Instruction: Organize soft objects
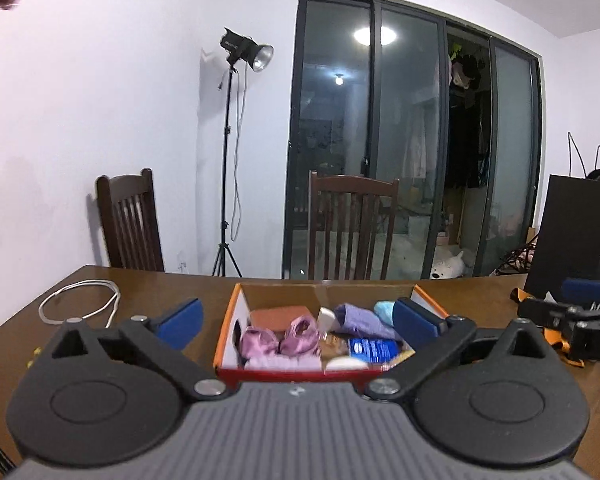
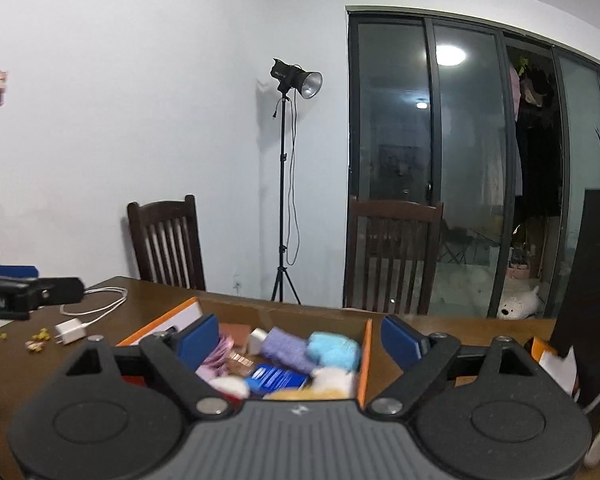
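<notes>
An orange-edged cardboard box (image 1: 226,320) stands on the brown table, also in the right wrist view (image 2: 365,356). It holds soft things: a pink satin bow (image 1: 278,340), a purple cloth (image 1: 362,320), a light blue fluffy piece (image 2: 334,348), a blue packet (image 1: 374,350) and white pieces. My left gripper (image 1: 296,318) is open and empty, just in front of the box. My right gripper (image 2: 300,340) is open and empty, over the box's near edge. The right gripper shows at the right of the left wrist view (image 1: 580,312).
A white cable (image 1: 80,300) and a white charger (image 2: 70,332) lie on the table at the left, with small crumbs (image 2: 38,340). A black panel (image 1: 572,236) stands at the right. Two wooden chairs (image 1: 352,224) and a light stand (image 1: 230,160) are behind the table.
</notes>
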### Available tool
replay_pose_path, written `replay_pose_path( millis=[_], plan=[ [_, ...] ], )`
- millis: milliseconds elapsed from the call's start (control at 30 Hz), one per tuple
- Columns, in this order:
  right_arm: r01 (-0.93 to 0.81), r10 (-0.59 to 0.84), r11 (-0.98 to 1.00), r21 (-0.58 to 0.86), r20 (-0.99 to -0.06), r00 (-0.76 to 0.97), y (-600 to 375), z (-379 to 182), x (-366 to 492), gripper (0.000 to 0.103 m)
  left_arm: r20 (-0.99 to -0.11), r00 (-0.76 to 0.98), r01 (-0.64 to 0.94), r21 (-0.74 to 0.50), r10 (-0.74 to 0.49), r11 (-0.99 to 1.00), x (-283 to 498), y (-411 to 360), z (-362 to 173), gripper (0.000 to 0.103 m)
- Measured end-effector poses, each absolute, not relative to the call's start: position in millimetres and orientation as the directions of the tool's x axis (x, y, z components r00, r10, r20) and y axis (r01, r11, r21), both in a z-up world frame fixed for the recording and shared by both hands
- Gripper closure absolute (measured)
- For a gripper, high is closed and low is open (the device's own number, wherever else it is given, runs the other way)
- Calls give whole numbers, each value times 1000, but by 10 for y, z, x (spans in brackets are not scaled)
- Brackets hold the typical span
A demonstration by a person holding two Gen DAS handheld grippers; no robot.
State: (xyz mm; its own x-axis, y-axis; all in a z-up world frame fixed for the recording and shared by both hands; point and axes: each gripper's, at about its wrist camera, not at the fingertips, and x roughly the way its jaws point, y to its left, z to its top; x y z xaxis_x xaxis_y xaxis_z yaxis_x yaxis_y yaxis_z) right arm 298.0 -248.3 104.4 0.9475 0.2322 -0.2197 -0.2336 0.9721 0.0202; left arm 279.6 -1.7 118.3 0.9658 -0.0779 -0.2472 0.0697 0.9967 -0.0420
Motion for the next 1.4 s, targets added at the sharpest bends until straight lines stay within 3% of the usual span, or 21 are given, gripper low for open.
replay_pose_path(
  millis=[400,800,1400],
  plan=[
    [-201,211,976,82,-161,964,-2457,337,1548,12,-172,983,51,-48,-59,998,1278,30,599,0],
    [-193,216,973,124,-214,953,-2428,-143,210,8,-155,986,-65,-23,61,998,56,173,216,0],
    [-211,227,973,96,-213,950,-2337,-199,50,7,-158,986,45,-14,-46,999,-44,13,160,0]
  ],
)
